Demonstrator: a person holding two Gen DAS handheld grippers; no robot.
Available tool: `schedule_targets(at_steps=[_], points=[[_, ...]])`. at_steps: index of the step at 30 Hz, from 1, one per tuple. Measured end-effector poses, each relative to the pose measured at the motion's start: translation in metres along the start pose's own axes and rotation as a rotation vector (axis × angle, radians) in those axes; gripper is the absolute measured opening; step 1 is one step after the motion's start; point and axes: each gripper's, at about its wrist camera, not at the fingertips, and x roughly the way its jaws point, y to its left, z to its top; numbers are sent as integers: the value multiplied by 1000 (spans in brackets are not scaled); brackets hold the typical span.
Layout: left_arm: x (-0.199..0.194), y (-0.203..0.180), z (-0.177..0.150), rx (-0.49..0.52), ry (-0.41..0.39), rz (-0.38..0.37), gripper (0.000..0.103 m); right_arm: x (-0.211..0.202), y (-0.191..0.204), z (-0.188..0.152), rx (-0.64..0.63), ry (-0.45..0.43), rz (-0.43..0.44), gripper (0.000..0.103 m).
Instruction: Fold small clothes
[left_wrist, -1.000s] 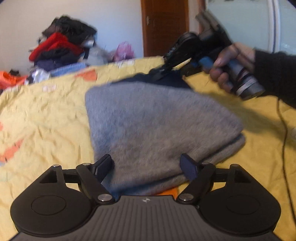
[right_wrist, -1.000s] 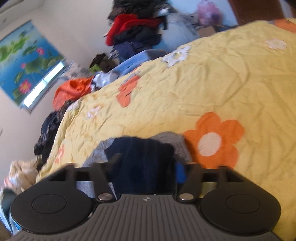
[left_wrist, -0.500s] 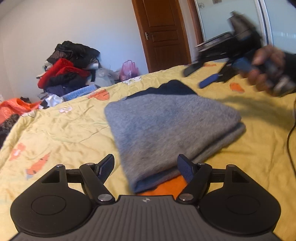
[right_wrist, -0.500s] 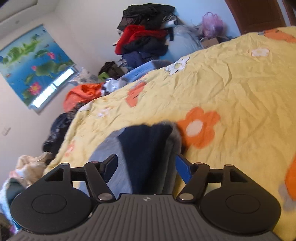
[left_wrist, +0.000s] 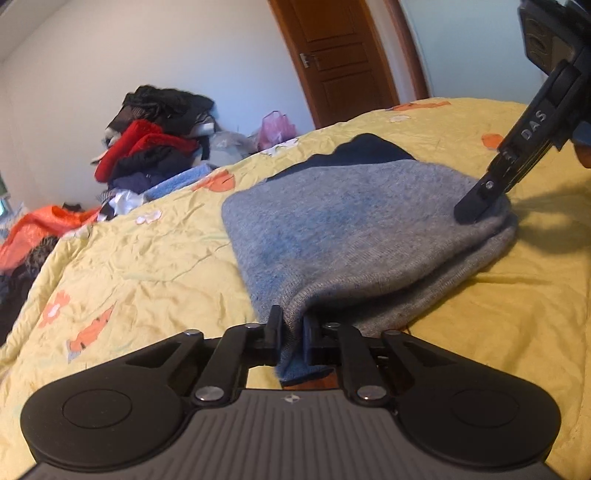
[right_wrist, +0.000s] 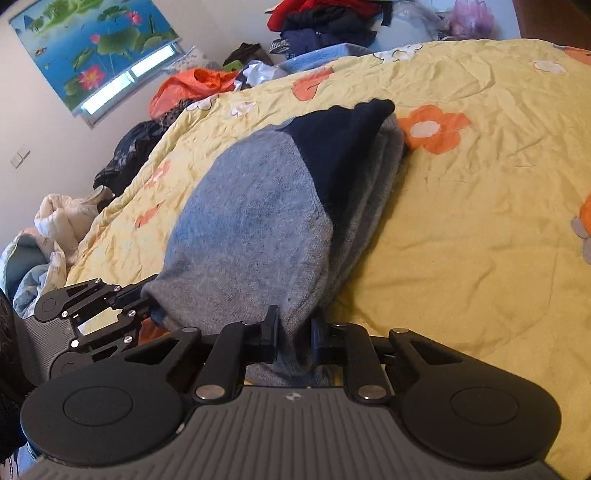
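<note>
A folded grey knit sweater (left_wrist: 354, 229) with a dark navy part (left_wrist: 362, 155) at its far end lies on the yellow flowered bedspread (left_wrist: 147, 258). My left gripper (left_wrist: 293, 334) is shut on the sweater's near corner. My right gripper (right_wrist: 293, 332) is shut on another near corner of the sweater (right_wrist: 251, 221). The right gripper also shows in the left wrist view (left_wrist: 480, 203), at the sweater's right corner. The left gripper shows in the right wrist view (right_wrist: 142, 295), at the sweater's left corner.
A pile of red, black and blue clothes (left_wrist: 155, 144) sits beyond the bed's far edge. Orange cloth (left_wrist: 44, 225) and more clothes lie along the left edge. A wooden door (left_wrist: 343, 59) stands behind. A lotus picture blind (right_wrist: 92, 48) hangs on the wall.
Both grippers were open half a second ago. They have moved to the sweater's near edge and shut on its two corners.
</note>
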Motion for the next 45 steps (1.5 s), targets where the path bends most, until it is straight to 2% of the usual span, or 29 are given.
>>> schedule_targets(at_steps=[3,5,7,9,11,13,14,17,18,20,22,23,24,26,28,30,34,36,38,40,42,43,45], points=[[-15,15,1,-55,-2,-33,6,-19,6,3,-21,1,42,14],[-11,16,-6,-52,44,-41,6,-26,8,-1,-42,19,41,14],[-6,11,-13,-35,57,-11,6,-15,4,-13,-70,63,-1,13],[-7,11,-10,-45,72,-8,6,-12,3,-17,-61,39,14,15],[-16,15,-5,-67,69,-47,7,-17,4,-13,-32,41,34,27],[-30,18,1,-68,42,-114,8,-28,5,-5,-27,9,68,61],[-37,19,5,-72,21,-152,8,-35,4,1,-31,-32,55,67],[-44,17,23,-112,-44,-221,11,-49,-1,27,-16,-165,-24,68],[-39,16,29,-128,-58,-225,14,-49,-2,39,5,-207,-29,68],[-18,9,43,-150,-63,-191,30,-40,-2,61,40,-266,13,68],[13,7,56,-200,-30,-140,64,-18,2,83,71,-286,52,77],[26,7,59,-218,-20,-137,69,-3,6,92,69,-282,57,80],[40,6,61,-219,-6,-116,67,12,9,100,45,-280,37,85],[60,3,58,-202,44,-99,67,47,10,110,-11,-247,-87,85],[66,-2,46,-158,47,-89,68,79,-5,109,-45,-142,-224,84],[66,6,44,-191,63,-114,69,79,-18,96,-111,-192,-205,84],[58,17,48,-205,69,-140,68,69,-11,99,-121,-164,-216,84],[40,33,45,-288,34,-178,69,47,-14,95,-20,-210,-187,87],[30,56,34,-424,41,-238,71,21,-27,80,94,-232,-78,93],[31,78,18,-563,98,-309,71,1,-45,59,205,-175,17,92],[37,93,3,-679,164,-366,71,-12,-60,34,284,-101,59,83],[40,98,-3,-727,193,-402,71,-18,-63,23,296,-73,70,81],[43,103,-9,-804,200,-480,71,-27,-61,3,288,-46,101,80]])
